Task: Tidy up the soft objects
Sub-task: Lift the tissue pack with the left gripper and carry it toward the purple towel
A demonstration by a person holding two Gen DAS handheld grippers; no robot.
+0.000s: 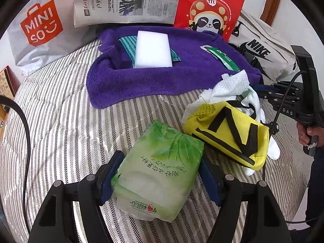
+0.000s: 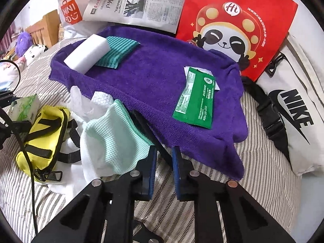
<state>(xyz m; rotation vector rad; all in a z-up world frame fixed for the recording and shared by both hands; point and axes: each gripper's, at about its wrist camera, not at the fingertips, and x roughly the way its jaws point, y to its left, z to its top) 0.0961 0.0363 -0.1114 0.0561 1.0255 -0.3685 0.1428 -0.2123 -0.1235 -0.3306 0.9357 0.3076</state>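
My left gripper [image 1: 160, 172] is shut on a green tissue pack [image 1: 160, 174], held just above the striped bed; the pack also shows in the right wrist view [image 2: 25, 107]. A purple towel [image 1: 162, 77] lies spread behind, carrying a white sponge [image 1: 152, 49], a teal striped cloth [image 1: 127, 47] and a green wet-wipe packet [image 1: 222, 57]. A yellow pouch [image 1: 228, 135] lies to the right on white cloths [image 1: 232, 85]. My right gripper [image 2: 164, 151] is nearly closed and empty at the towel's [image 2: 151, 85] near edge, beside a mint cloth [image 2: 115, 133].
A Miniso bag [image 1: 40, 32], newspaper [image 1: 125, 0], red panda bag [image 1: 210, 10] and white Nike bag [image 1: 263, 54] stand along the back. A cable [image 1: 24, 125] crosses the left side. The striped bedcover [image 1: 60, 131] lies underneath.
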